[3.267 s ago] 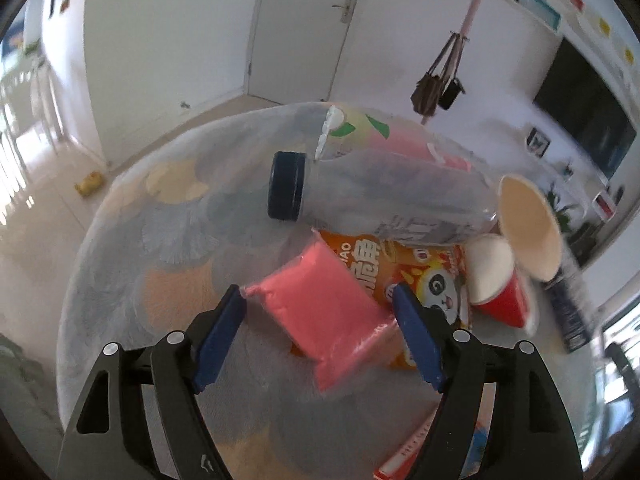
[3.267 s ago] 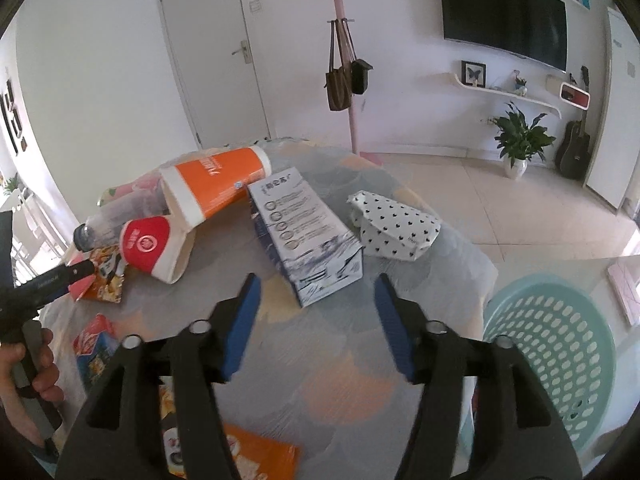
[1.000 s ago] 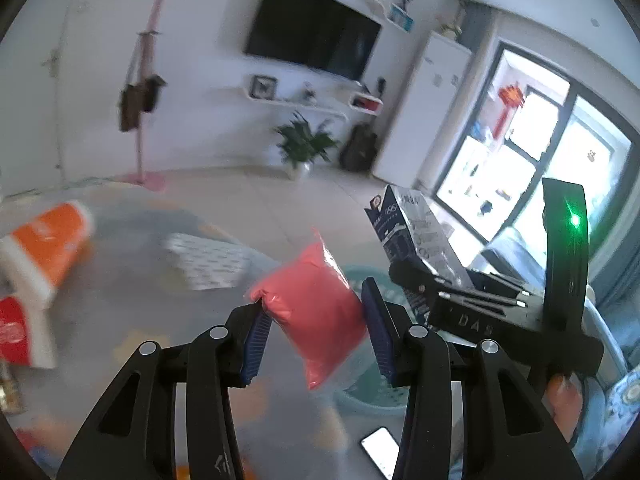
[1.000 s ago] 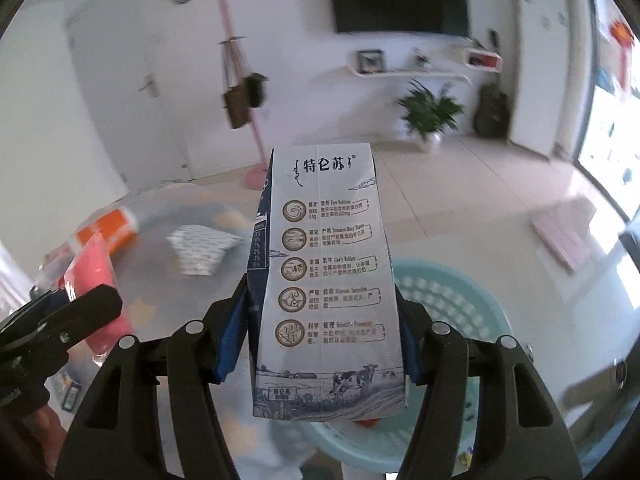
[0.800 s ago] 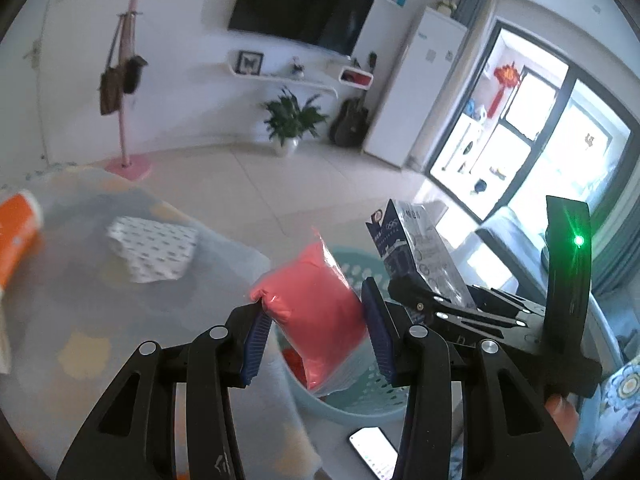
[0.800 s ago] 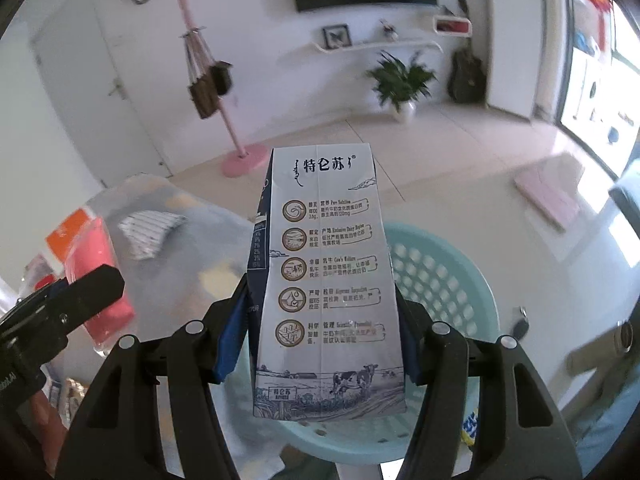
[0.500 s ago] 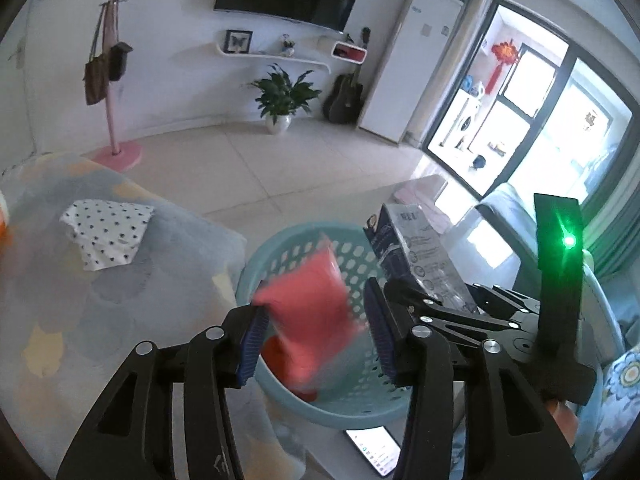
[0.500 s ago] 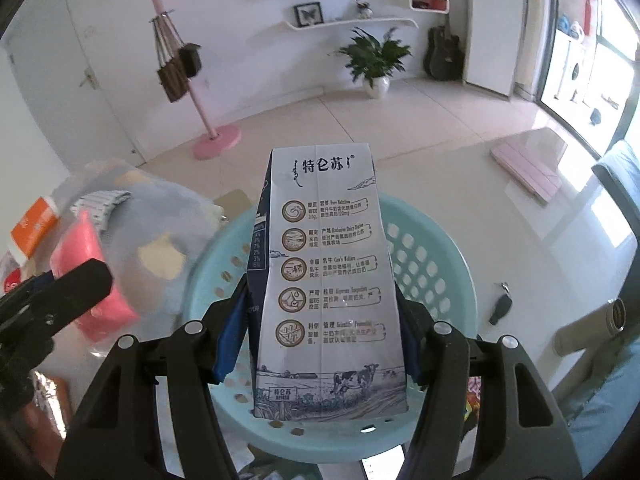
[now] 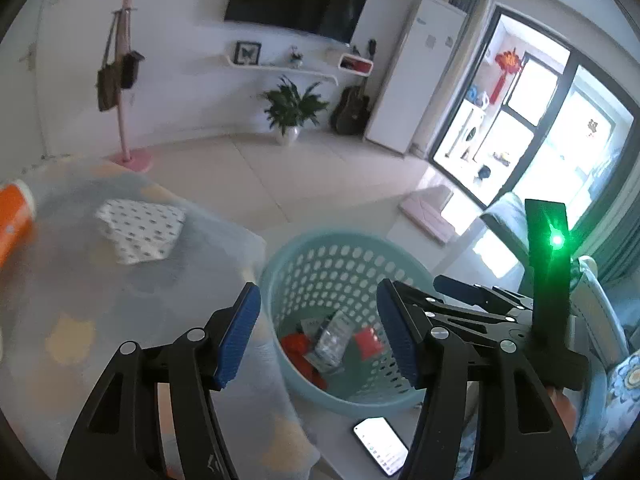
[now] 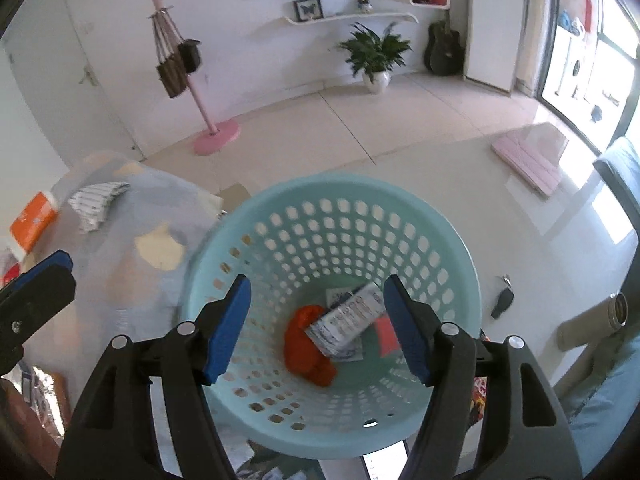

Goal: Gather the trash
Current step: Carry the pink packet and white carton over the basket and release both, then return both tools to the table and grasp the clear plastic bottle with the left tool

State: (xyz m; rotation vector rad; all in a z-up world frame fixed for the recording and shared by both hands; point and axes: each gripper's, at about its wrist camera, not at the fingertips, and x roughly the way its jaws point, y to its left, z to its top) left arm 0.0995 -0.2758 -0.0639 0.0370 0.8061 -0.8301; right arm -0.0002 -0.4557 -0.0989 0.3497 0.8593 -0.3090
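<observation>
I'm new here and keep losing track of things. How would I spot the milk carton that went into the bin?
Find the pale turquoise plastic basket with holes in its wall, on the floor beside the cloth-covered table. At its bottom, the milk carton lies on its side, partly over an orange-red packet. It is the only white-and-blue printed box there.

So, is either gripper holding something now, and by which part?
Nothing is held. The left gripper and right gripper are both open, jaws just widened, above the basket.
</observation>
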